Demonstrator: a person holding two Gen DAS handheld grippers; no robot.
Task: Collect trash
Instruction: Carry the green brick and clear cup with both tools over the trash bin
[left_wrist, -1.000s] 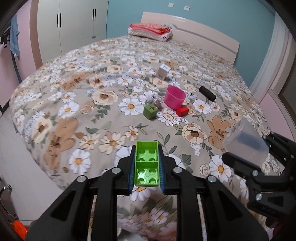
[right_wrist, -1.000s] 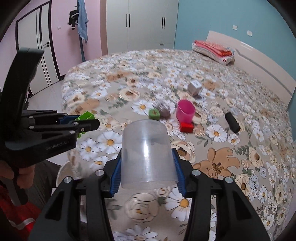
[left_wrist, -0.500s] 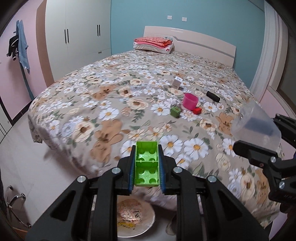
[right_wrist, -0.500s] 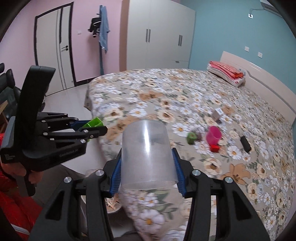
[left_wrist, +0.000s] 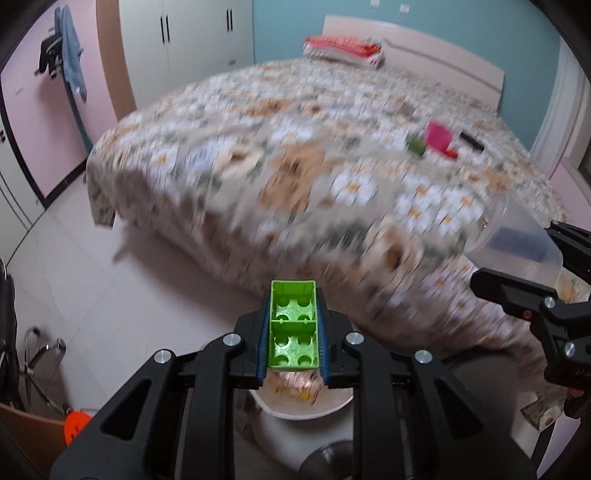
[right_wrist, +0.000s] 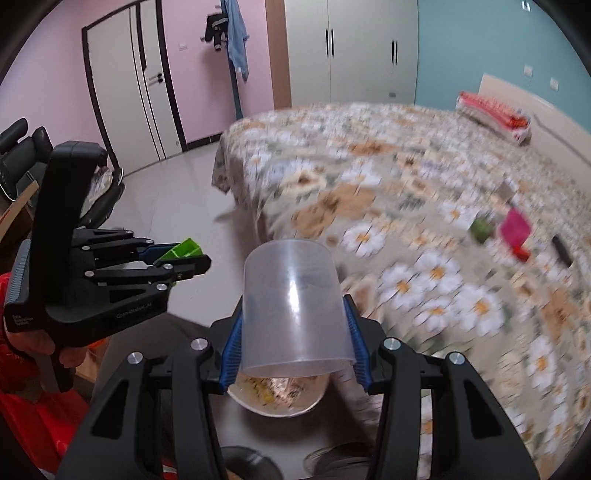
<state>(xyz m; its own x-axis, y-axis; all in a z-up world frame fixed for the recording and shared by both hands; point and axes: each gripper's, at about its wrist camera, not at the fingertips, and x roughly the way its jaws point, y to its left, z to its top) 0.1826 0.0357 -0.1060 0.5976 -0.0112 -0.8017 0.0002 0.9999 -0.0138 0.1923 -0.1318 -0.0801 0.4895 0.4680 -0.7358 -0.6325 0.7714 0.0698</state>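
Observation:
My left gripper (left_wrist: 292, 330) is shut on a green toy brick (left_wrist: 293, 325), hollow side up; the same brick (right_wrist: 183, 250) shows at the left of the right wrist view. My right gripper (right_wrist: 293, 332) is shut on a clear plastic cup (right_wrist: 293, 310), mouth toward the camera; that cup (left_wrist: 517, 240) shows at the right edge of the left wrist view. Both grippers hang over the floor beside the bed, above a white bin (left_wrist: 306, 410) (right_wrist: 277, 400) holding wrappers and scraps. Left on the floral bedspread (left_wrist: 332, 147) are a pink cup (left_wrist: 438, 137), a green cube (left_wrist: 416, 144), a small red piece (left_wrist: 451, 153) and a black object (left_wrist: 472, 139).
The bed's edge (right_wrist: 258, 206) lies just ahead of both grippers. White wardrobes (right_wrist: 354, 51) and a door (right_wrist: 129, 96) stand at the far wall. A black chair (right_wrist: 22, 147) is at the left, a person's hand in a red sleeve (right_wrist: 22, 354) holds the left gripper.
Both grippers have pulled back from over the bedspread to over the floor and sunk toward the white bin, each keeping its hold. The bed has receded in both views.

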